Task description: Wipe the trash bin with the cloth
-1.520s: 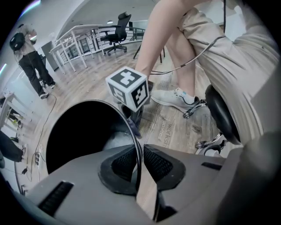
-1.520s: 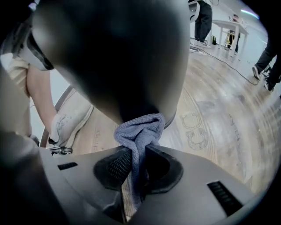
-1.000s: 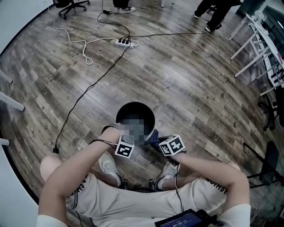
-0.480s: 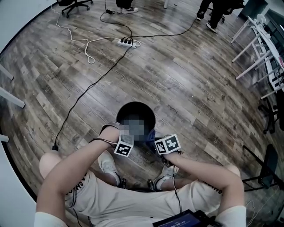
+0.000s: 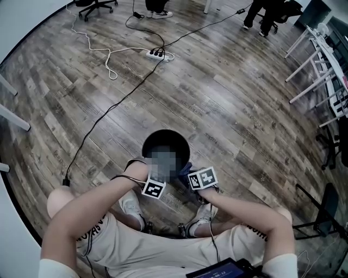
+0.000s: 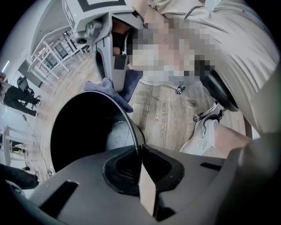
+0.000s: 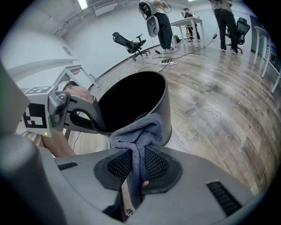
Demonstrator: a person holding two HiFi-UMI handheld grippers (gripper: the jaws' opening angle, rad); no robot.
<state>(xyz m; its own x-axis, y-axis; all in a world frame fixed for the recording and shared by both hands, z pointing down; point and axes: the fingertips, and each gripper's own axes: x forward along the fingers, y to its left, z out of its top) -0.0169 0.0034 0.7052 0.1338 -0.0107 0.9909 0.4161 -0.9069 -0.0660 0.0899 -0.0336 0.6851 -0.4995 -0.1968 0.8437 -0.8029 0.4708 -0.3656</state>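
Note:
A round black trash bin (image 5: 163,142) stands on the wood floor in front of the person's feet. My left gripper (image 6: 139,151) points straight down at the near rim. Its jaws have just been closing and now pinch the thin rim (image 6: 131,132) between them. My right gripper (image 7: 139,151) is shut on a grey-blue cloth (image 7: 139,132), which bunches up against the bin's outer wall (image 7: 163,110) just below the rim. In the head view the cloth (image 5: 186,168) shows at the bin's near right side, beside the right gripper's marker cube (image 5: 202,178).
A power strip (image 5: 157,53) with black and white cables trails across the floor behind the bin. White table legs (image 5: 318,65) stand at the right, an office chair (image 5: 95,4) and people's legs (image 5: 261,16) at the far edge. The person's shoes (image 5: 130,203) are close by.
My right gripper with the cloth has shifted a little left, closer to the bin's side. The left hand has stayed at the rim.

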